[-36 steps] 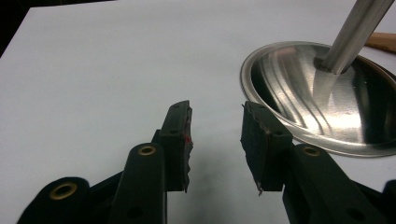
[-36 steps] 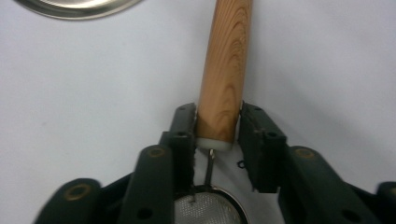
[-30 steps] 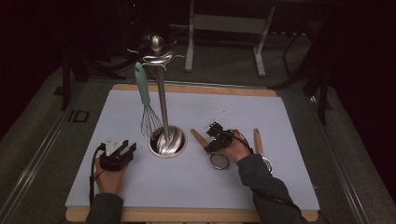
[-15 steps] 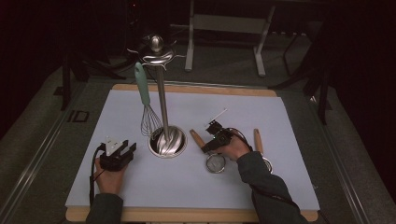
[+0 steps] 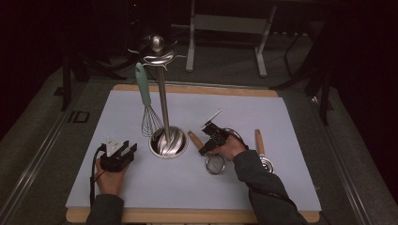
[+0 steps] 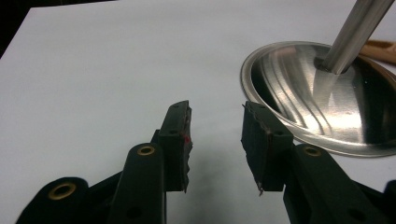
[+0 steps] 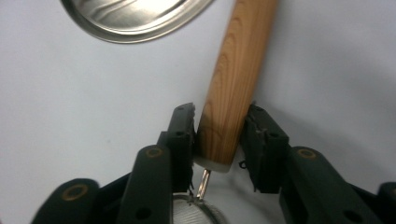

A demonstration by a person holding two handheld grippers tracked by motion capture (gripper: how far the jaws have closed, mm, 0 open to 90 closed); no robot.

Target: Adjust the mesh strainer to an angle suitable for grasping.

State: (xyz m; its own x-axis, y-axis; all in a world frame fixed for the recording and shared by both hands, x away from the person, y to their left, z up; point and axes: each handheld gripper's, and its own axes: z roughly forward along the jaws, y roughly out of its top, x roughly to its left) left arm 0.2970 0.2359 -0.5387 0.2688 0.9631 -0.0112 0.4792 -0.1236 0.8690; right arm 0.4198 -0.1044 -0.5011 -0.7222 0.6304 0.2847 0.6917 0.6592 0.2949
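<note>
We are viewing a small strainer [image 5: 215,164] with a round, grained wooden handle [image 7: 236,79] and fine wire mesh, lying on the pale mat [image 5: 281,140] covering the table, just beside the polished steel stand [image 5: 168,142]. The right tongs [image 7: 219,135] have just been closing around the handle; the left tongs [image 6: 215,135] are resting apart and empty. A whisk [image 5: 146,105] is hanging from the stand; the room beyond is dark.

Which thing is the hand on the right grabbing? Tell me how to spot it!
Find the tall shiny metal stand in the middle of the white mat. Just to its right lies a little mesh strainer with a wooden handle, between the right gripper's jaws. Another wooden-handled tool lies farther right, untouched, and the whisk has a mint-green handle.
</note>
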